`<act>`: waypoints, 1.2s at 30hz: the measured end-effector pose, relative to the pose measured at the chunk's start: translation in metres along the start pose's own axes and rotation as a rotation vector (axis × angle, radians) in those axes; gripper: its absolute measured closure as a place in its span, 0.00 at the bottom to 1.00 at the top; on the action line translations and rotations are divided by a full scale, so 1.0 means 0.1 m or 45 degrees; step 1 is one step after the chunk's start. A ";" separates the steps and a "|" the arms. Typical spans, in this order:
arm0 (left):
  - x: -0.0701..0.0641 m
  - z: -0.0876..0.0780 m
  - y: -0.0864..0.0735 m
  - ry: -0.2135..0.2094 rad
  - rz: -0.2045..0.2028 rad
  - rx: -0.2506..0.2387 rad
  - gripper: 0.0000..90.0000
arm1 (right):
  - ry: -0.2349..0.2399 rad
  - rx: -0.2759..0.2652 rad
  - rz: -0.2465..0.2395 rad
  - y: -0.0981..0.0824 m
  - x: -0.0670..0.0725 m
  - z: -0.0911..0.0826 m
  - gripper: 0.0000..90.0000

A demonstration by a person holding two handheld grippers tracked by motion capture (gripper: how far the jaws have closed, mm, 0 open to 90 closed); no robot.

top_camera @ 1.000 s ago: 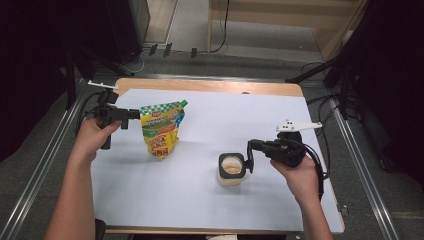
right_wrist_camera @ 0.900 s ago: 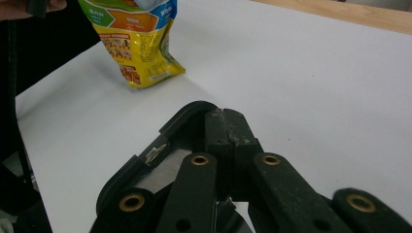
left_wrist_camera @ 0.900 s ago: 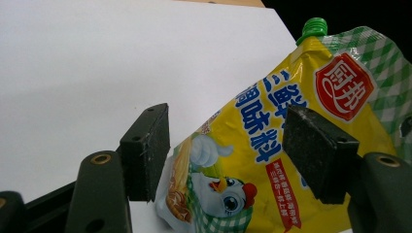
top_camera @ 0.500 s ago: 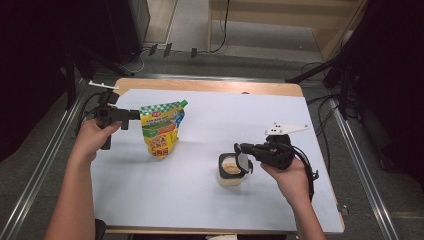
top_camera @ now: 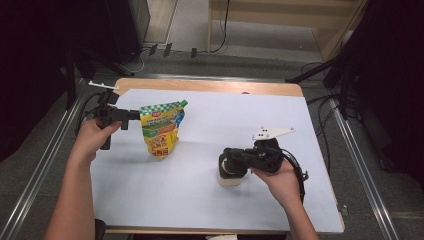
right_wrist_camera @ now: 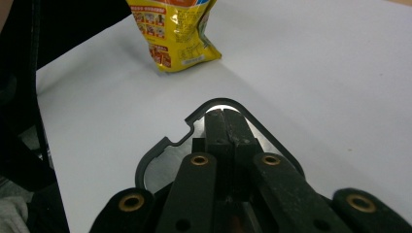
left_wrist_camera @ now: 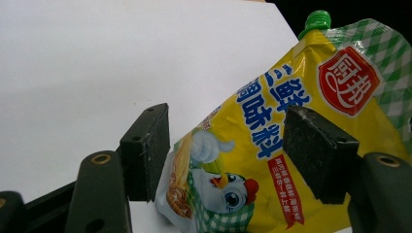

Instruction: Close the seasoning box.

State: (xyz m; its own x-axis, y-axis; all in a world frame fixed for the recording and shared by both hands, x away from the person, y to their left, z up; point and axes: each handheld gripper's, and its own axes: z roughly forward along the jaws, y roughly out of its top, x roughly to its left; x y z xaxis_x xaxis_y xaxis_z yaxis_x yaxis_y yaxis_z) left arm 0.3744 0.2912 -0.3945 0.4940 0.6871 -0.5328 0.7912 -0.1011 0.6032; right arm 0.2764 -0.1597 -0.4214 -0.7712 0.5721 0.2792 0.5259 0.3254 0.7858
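Note:
A yellow seasoning pouch (top_camera: 161, 129) with a green cap stands upright on the white table (top_camera: 225, 115), left of centre. My left gripper (top_camera: 134, 116) points level at the pouch's upper left edge. In the left gripper view its pads stand apart, with the pouch (left_wrist_camera: 272, 145) just ahead of the left gripper (left_wrist_camera: 226, 145); I see no pad pressing on it. My right gripper (top_camera: 226, 161) hovers over a small cream tub (top_camera: 231, 179) at centre right. In the right gripper view the right gripper (right_wrist_camera: 224, 121) has its jaws together over the tub's black-rimmed lid (right_wrist_camera: 158, 167).
The pouch (right_wrist_camera: 177, 29) stands beyond the tub in the right gripper view. Metal rails (top_camera: 360, 165) run along both sides of the table, and cables (top_camera: 325, 107) lie off its right edge. Dark equipment (top_camera: 120, 30) stands behind the far left corner.
My right gripper has moved left and slightly down, and now covers the top of the tub. The left gripper and the pouch have stayed put.

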 end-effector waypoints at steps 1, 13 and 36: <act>0.00 0.01 0.00 -0.002 -0.002 0.002 0.39 | 0.002 0.004 -0.002 0.00 0.01 0.01 1.00; 0.00 0.04 -0.01 0.003 0.003 0.018 0.39 | 0.040 0.093 -0.052 -0.07 0.10 0.26 1.00; 0.03 0.02 -0.01 0.008 -0.008 0.009 0.39 | -0.028 0.002 -0.062 -0.04 -0.03 0.09 0.67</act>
State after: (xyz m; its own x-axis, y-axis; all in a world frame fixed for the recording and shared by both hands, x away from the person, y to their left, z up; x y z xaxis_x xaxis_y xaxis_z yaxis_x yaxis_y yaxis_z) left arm 0.3758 0.2922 -0.3983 0.4869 0.6921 -0.5329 0.7967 -0.1019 0.5957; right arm 0.2796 -0.1557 -0.4308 -0.7879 0.5718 0.2283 0.4883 0.3545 0.7974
